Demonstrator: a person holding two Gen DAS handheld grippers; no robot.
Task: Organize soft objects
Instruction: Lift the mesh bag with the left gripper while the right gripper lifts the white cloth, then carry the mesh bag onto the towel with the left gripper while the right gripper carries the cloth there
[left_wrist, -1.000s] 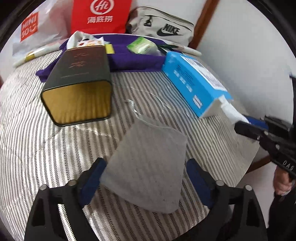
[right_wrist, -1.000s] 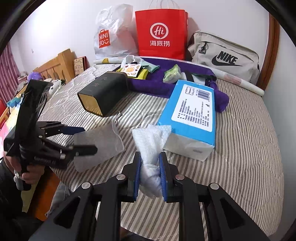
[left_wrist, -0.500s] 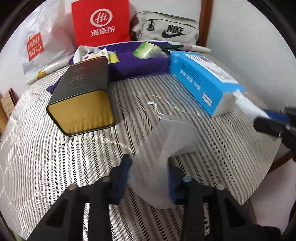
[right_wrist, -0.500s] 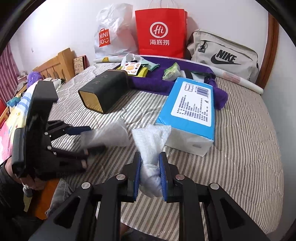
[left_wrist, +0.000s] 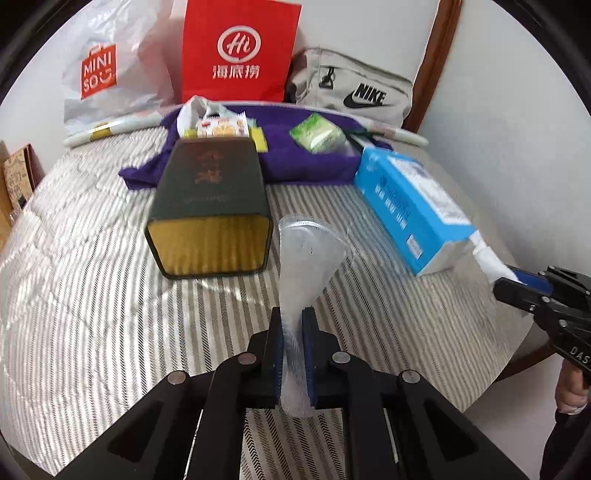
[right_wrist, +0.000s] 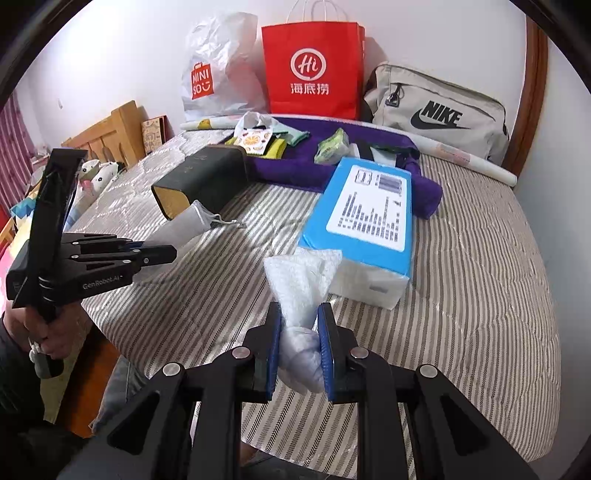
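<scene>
The left gripper is clenching a grey face mask, its blue-padded fingers pressing the mask's lower end together so the cloth is fanning upward just in front of the dark gold-lined box. In the right wrist view, the mask is hanging beside that box's open mouth, with an ear loop trailing onto the striped bed. The right gripper is grasping a white tissue, which is stretching back to the near end of the blue tissue pack lying to the right of the box. Behind the box, a purple cloth is lying across the bed, carrying a green packet.
</scene>
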